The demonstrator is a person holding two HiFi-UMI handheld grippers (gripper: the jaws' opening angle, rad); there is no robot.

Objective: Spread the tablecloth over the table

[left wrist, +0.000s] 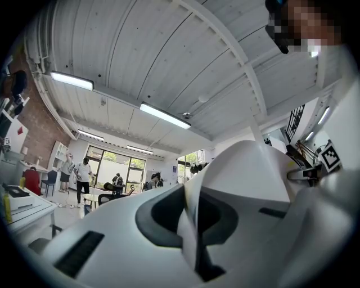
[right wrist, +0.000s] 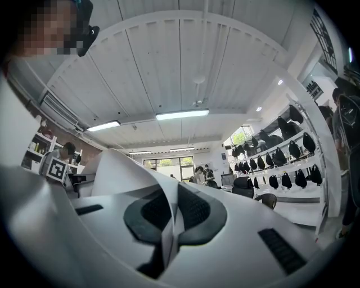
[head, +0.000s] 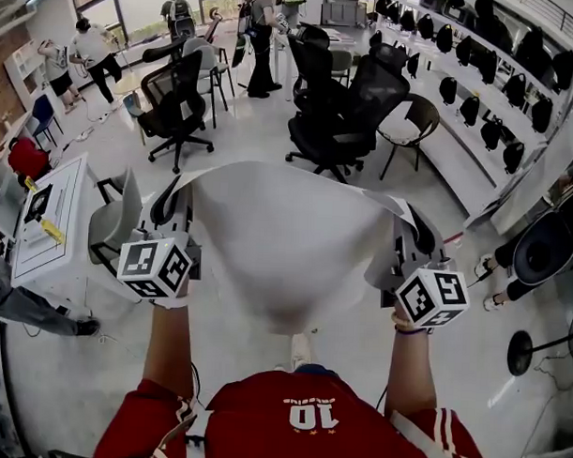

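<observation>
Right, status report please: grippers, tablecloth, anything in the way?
Both shut on the tablecloth: left gripper, right gripper. It hangs between them in the air, sagging in the middle, over no table. The office chairs stand on the floor ahead.

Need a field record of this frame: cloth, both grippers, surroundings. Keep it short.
cloth: white tablecloth, held up in the air, sagging in the middle
left gripper: jaws shut on the tablecloth's edge
right gripper: jaws shut on the tablecloth's edge
task state: tablecloth not yet laid on any table
ahead: black chairs on a light floor
left of person: white desk
</observation>
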